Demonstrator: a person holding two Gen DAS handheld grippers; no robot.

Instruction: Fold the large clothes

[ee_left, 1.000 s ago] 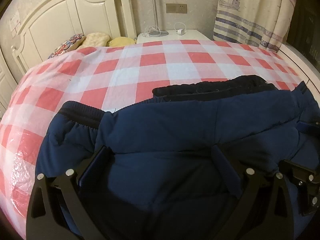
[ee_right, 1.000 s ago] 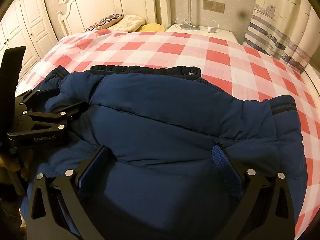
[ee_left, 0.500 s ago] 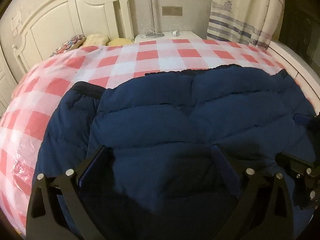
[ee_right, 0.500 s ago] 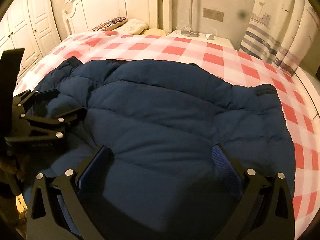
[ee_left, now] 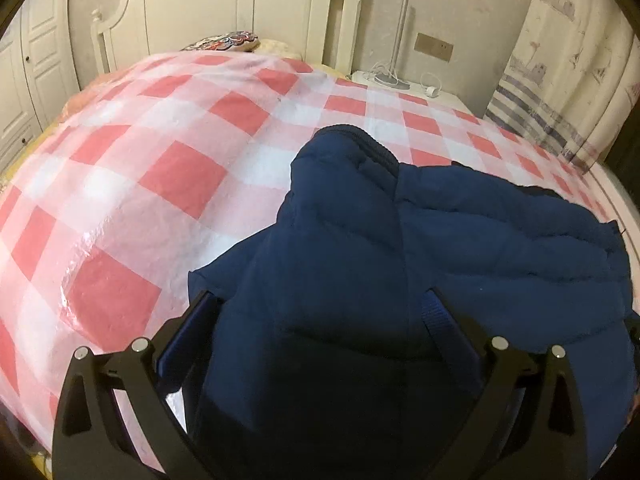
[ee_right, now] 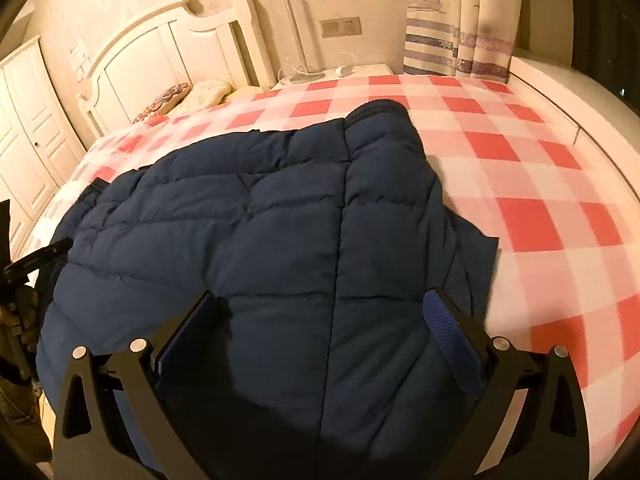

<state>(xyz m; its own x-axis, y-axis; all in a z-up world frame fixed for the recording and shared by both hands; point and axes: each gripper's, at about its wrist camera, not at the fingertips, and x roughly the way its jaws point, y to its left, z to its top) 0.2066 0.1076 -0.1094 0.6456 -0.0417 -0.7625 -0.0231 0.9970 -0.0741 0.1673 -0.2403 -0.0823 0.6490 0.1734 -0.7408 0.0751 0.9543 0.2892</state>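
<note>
Bed point(ee_left: 132, 152) under a red-and-white checked cover, navy quilted jacket point(ee_left: 460, 236) spread across its near side, pillows point(ee_right: 188, 96) bunched by the white headboard point(ee_right: 168, 52)

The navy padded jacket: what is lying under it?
The navy padded jacket lies on the red-and-white checked cover. Whatever is beneath its middle is hidden.

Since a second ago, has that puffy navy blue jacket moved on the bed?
Yes. The puffy navy jacket has swung round: its ribbed cuff now points toward the white headboard, and more checked bedcover shows.
</note>
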